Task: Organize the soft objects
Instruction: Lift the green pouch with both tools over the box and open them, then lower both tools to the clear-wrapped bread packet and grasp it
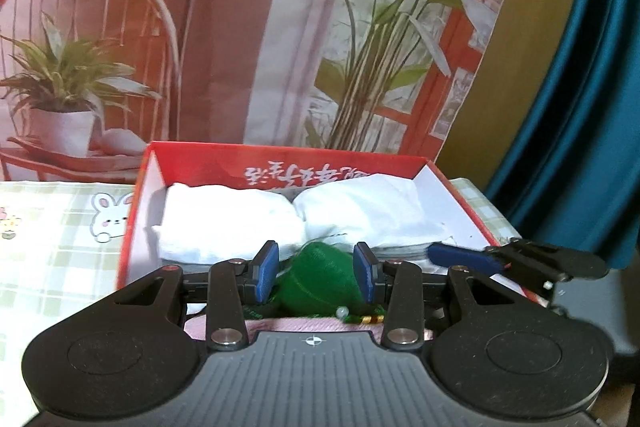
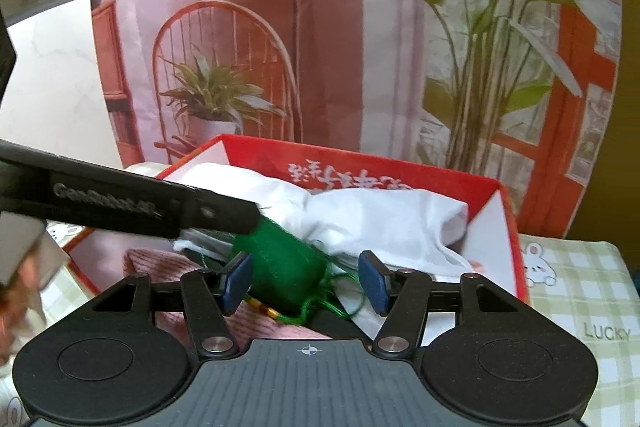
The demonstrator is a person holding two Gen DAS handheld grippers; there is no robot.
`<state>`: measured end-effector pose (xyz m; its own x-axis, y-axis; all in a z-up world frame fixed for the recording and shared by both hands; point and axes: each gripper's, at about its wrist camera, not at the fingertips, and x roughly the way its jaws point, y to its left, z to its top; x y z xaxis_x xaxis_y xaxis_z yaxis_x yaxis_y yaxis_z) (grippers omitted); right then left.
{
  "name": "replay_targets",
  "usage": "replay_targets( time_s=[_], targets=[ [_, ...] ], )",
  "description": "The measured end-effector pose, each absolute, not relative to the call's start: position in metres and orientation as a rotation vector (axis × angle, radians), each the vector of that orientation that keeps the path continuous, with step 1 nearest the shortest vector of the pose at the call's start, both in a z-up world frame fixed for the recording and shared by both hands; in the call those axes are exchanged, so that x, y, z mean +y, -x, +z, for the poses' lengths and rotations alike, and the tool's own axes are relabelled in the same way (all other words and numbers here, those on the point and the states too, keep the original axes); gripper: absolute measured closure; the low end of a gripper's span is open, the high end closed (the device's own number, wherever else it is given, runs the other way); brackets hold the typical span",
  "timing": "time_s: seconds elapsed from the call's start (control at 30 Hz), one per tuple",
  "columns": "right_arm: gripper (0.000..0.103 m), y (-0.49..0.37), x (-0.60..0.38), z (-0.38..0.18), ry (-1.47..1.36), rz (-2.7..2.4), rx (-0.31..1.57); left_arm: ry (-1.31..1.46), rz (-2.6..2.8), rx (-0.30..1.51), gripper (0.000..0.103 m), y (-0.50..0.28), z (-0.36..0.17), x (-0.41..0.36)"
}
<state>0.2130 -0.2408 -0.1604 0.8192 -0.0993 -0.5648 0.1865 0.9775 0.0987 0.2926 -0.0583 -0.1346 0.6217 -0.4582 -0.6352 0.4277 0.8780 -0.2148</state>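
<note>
A counter (image 1: 60, 247) covered with a pale green checked cloth printed with cartoon rabbits stands before a backdrop (image 1: 240, 27) painted with a red chair, a lamp and potted plants; a teal curtain (image 1: 580, 107) hangs at the right of the left tool's view. On the counter sits a red box (image 1: 138, 211) with white inner walls and printed characters on its far wall. Inside it lie two folded white cloths (image 1: 232, 223) side by side at the back, and a pink knitted piece (image 2: 256, 323) near the front. A green knitted pouch (image 1: 320, 279) with a beaded green cord rests over the pink piece at the box's near side. The left tool (image 1: 316, 273) grasps this pouch, its blue pads pressed on either flank. The right tool (image 2: 304, 281) stands released around the same pouch, with a clear gap on its right pad's side.
</note>
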Motion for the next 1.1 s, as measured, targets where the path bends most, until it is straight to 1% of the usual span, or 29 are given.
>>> replay_targets(
  time_s=[0.1, 0.17, 0.23, 0.33, 0.53, 0.63, 0.8, 0.97, 1.1],
  targets=[
    [0.048, -0.199, -0.245, -0.156, -0.162, -0.154, 0.568, 0.040, -0.504, 0.730, 0.054, -0.281, -0.129, -0.051],
    [0.046, -0.186, -0.245, -0.151, -0.156, -0.140, 0.545, 0.035, -0.489, 0.731, 0.044, -0.270, -0.125, -0.047],
    [0.045, -0.171, -0.243, -0.146, -0.139, -0.128, 0.526, 0.032, -0.485, 0.736, 0.043, -0.258, -0.123, -0.044],
    [0.039, -0.147, -0.241, -0.138, -0.133, -0.111, 0.496, 0.039, -0.502, 0.732, 0.038, -0.234, -0.120, -0.037],
    [0.038, -0.096, -0.240, -0.136, -0.128, -0.098, 0.508, 0.061, -0.540, 0.790, 0.037, -0.195, -0.138, -0.033],
    [0.038, -0.077, -0.238, -0.147, -0.124, -0.086, 0.559, 0.076, -0.559, 0.834, 0.037, -0.188, -0.153, -0.036],
    [0.038, -0.060, -0.232, -0.185, -0.127, -0.059, 0.700, 0.089, -0.589, 0.900, 0.037, -0.184, -0.179, -0.047],
    [0.028, -0.053, -0.218, -0.212, -0.105, -0.045, 0.781, 0.127, -0.611, 0.952, 0.038, -0.187, -0.198, -0.057],
    [0.025, -0.060, -0.223, -0.226, -0.120, -0.058, 0.811, 0.114, -0.638, 0.980, 0.038, -0.187, -0.210, -0.068]
  ],
)
